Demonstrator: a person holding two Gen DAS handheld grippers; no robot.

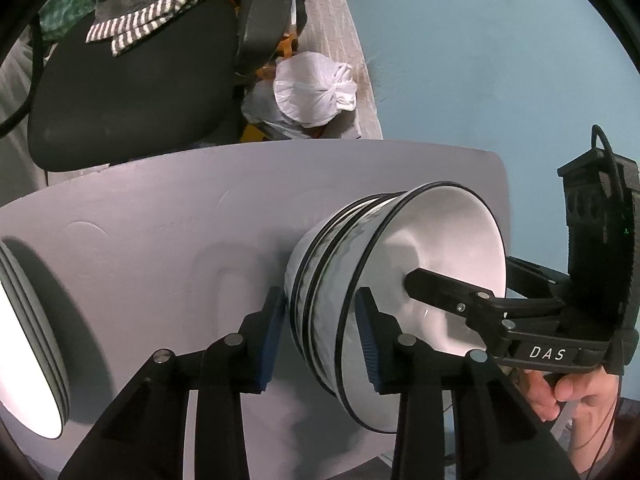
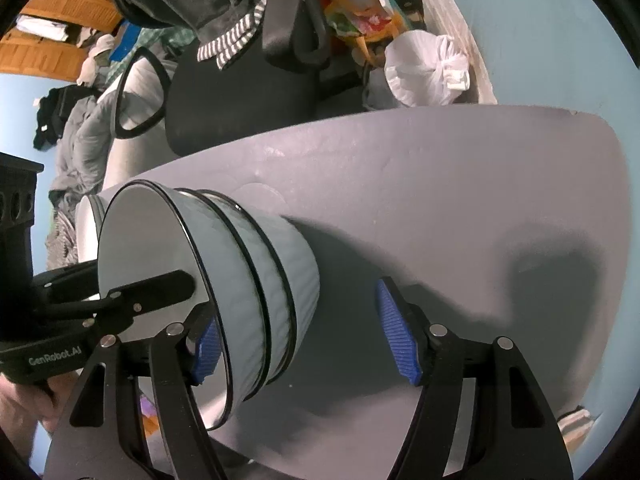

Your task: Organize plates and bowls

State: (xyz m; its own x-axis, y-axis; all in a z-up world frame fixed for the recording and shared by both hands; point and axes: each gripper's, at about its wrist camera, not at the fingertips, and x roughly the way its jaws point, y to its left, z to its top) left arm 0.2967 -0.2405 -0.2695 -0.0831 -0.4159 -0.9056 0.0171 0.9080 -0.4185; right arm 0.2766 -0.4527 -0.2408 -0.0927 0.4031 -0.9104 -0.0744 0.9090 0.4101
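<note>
— Where the grey table [image 1: 160, 208] ends on the left, what is that white pile?

— It is a stack of plates [image 1: 24, 320], one on top of the other. How many there are is hard to tell, because the edge of the left wrist view cuts them off.

— And next to it, in the middle?

— The left gripper [image 1: 320, 312] comes next. It reaches over the side of a stack of bowls [image 1: 440, 232]. One blue pad sits against the outside of the bottom bowl. The other blue pad is inside the top bowl. The pads seem to squeeze the bowl walls between them.

— What is in the bowls?

— Three bowls sit one inside the other, white with thin black rims. They stand on the table near its right end. One finger of each gripper pokes into the top bowl.

— And the gripper on the right?

— The right gripper [image 2: 298, 312], held by a hand [image 1: 560, 392], has its jaws wide apart. One pad is in the top bowl. The other pad hangs in the air beside the stack and does not touch it.
</note>
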